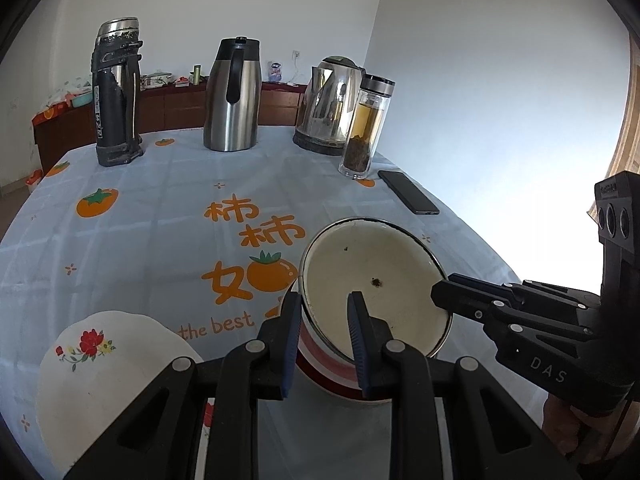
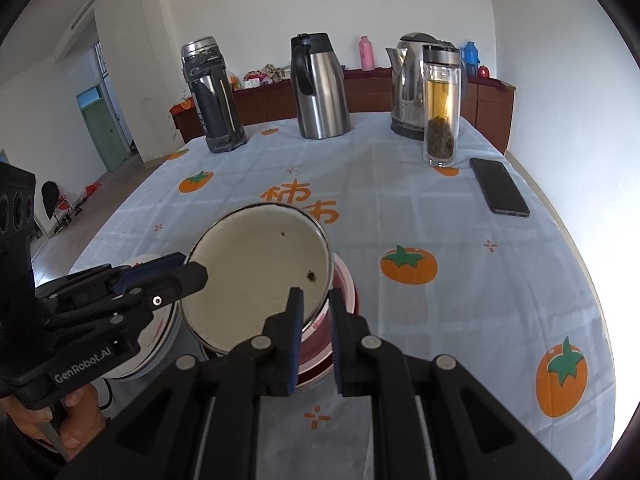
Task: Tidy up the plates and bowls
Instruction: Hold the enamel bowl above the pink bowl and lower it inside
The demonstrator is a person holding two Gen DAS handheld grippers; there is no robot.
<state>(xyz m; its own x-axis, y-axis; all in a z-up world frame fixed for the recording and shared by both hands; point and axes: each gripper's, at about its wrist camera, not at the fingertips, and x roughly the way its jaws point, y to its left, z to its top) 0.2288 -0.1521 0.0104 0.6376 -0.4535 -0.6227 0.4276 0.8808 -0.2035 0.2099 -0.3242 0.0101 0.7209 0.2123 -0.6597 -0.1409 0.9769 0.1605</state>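
Observation:
A cream enamel bowl with a dark rim is tilted over a red and pink striped bowl on the tablecloth. My left gripper is shut on its near-left rim, one finger inside and one outside. My right gripper is shut on the rim of the cream bowl on the opposite side, above the striped bowl. Each gripper shows in the other's view: the right gripper and the left gripper. A white bowl with red flowers lies at the left.
At the back of the table stand a black thermos, a steel carafe, a kettle and a glass tea bottle. A phone lies by the right edge. A hand holds the left gripper.

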